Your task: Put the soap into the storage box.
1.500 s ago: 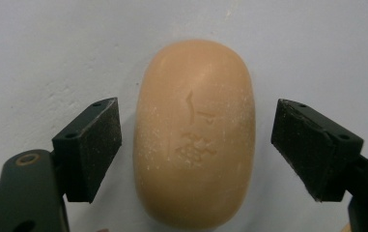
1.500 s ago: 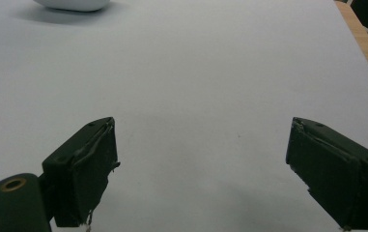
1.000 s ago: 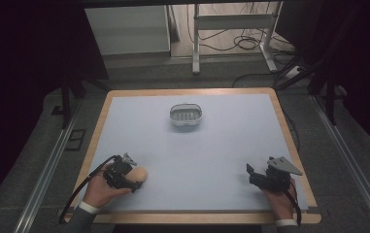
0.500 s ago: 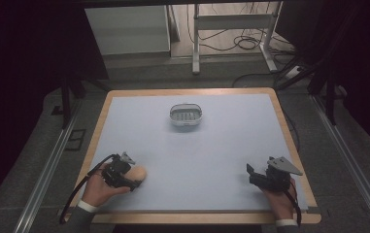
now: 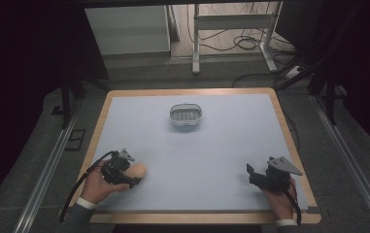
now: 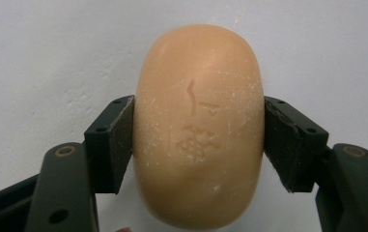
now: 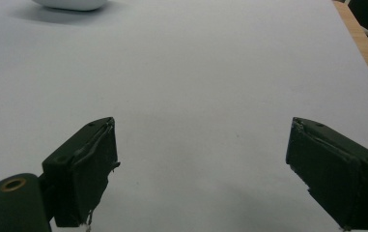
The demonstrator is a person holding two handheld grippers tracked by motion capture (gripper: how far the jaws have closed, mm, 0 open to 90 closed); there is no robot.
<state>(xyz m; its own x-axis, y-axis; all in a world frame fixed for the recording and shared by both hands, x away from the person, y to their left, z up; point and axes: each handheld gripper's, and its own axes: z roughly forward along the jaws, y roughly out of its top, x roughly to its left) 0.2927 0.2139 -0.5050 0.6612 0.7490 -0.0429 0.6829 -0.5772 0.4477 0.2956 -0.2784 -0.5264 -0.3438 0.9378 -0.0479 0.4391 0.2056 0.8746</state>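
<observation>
Inspector: Presently, the left tongs sit at the near left corner of the desk, closed on a tan bar of soap. Their pads press both long flanks of the bar, which lies flat on the pale desk cover.

Clerk: And the step in hand?

Inspector: By my reading, the grasp is made and the lift is not yet begun. A small white soap dish stands toward the far edge, near the centre line and well apart from the bar; it appears the likely destination.

Clerk: What does the next move require?

Inspector: A straight rise without slackening the grip, then a carry forward and to the right to the dish. The bar is rounded and smooth, so it may slip if tilted.

Clerk: The right side?

Inspector: The right tongs rest near the near right corner, jaws spread wide, nothing between them.
</observation>
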